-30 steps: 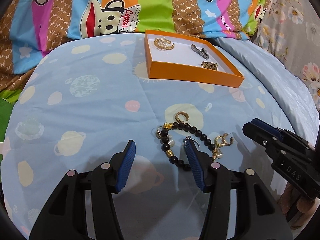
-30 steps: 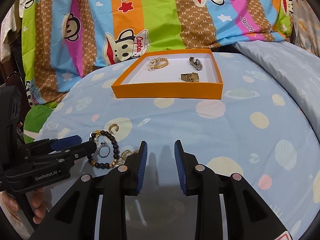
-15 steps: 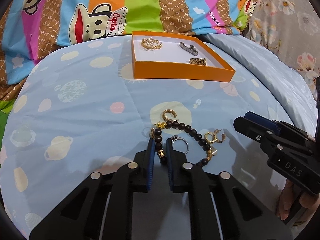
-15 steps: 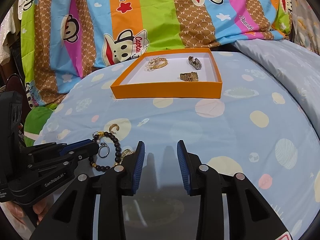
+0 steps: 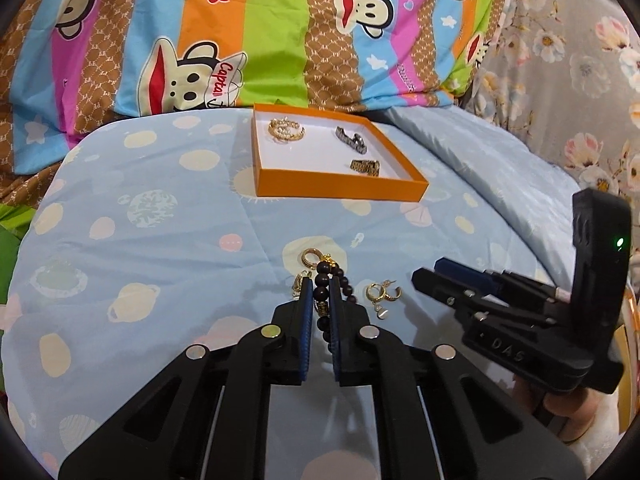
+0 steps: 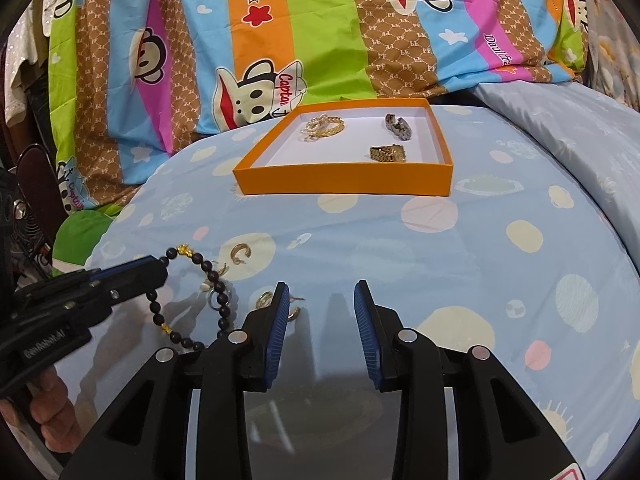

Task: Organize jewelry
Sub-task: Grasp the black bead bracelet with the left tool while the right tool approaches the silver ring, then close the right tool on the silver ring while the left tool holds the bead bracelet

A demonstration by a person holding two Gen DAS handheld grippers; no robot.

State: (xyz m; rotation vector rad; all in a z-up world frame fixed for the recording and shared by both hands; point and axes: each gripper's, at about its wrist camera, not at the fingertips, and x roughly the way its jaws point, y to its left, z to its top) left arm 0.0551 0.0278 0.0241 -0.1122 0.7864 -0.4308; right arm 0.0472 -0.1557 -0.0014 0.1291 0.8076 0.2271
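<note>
Glossy dark beads on the bracelet, shiny gold metal earrings, a matt orange cardboard tray, smooth printed cotton-like bedsheet.

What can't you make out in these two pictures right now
- Beaded bracelet, left wrist view: its gripped stretch is hidden by the left gripper fingers.
- Small earrings, right wrist view: partly behind the right gripper finger.
- Pieces in the orange tray: too small to read details.

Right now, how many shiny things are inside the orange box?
3: a gold chain bracelet at the back left, a silver band at the back right, a gold watch in front.
</note>
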